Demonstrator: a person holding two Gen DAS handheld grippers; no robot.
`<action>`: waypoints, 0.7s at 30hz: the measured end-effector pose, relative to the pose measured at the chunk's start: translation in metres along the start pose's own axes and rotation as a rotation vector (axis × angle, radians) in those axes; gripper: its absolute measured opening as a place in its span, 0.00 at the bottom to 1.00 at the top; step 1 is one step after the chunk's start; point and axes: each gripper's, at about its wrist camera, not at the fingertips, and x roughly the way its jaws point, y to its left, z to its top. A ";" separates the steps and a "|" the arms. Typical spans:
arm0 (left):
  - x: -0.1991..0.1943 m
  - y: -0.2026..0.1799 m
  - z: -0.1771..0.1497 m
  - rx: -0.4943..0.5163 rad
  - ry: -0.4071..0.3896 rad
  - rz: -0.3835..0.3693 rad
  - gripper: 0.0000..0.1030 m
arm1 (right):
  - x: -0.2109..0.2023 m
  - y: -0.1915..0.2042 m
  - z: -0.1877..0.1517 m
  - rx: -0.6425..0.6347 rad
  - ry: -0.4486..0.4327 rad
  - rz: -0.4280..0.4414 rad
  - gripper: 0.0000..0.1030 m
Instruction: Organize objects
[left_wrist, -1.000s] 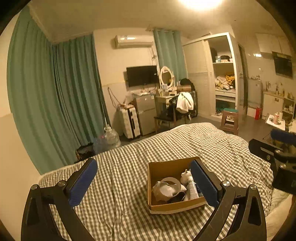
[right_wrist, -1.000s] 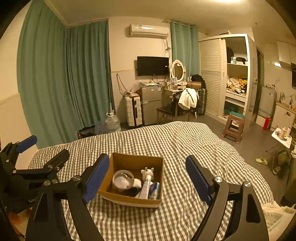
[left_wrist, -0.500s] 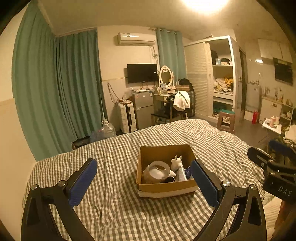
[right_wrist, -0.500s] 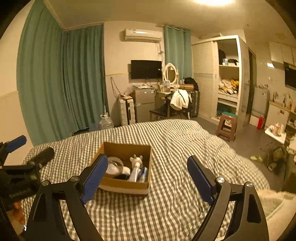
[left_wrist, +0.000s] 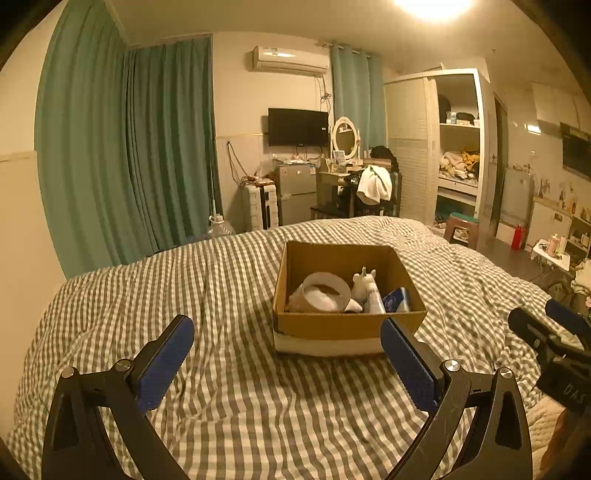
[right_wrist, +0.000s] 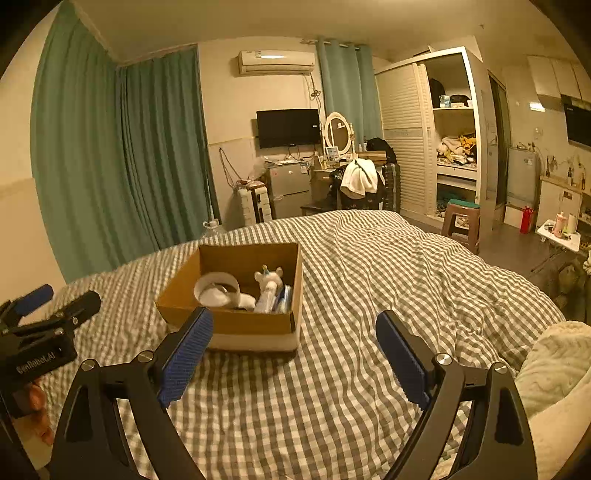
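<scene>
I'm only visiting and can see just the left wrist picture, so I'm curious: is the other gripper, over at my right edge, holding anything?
Observer: No. The right gripper is wide open with nothing in it.
Operator: Is it lined up with the box?
Observer: Not quite. The box sits on the bed, ahead of that gripper and to its left.
Operator: What carries the gripper I'm looking along?
Observer: A person. A bare hand shows just under the body of the left gripper.
</scene>
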 end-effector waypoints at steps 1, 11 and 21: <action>-0.001 -0.001 -0.003 -0.001 -0.010 0.002 1.00 | 0.002 0.000 -0.004 -0.007 0.004 -0.003 0.87; -0.006 -0.012 -0.021 0.034 -0.030 0.005 1.00 | 0.015 -0.007 -0.034 0.016 0.018 -0.020 0.87; -0.003 -0.010 -0.024 0.036 0.001 -0.008 1.00 | 0.016 -0.002 -0.038 -0.007 0.023 -0.027 0.87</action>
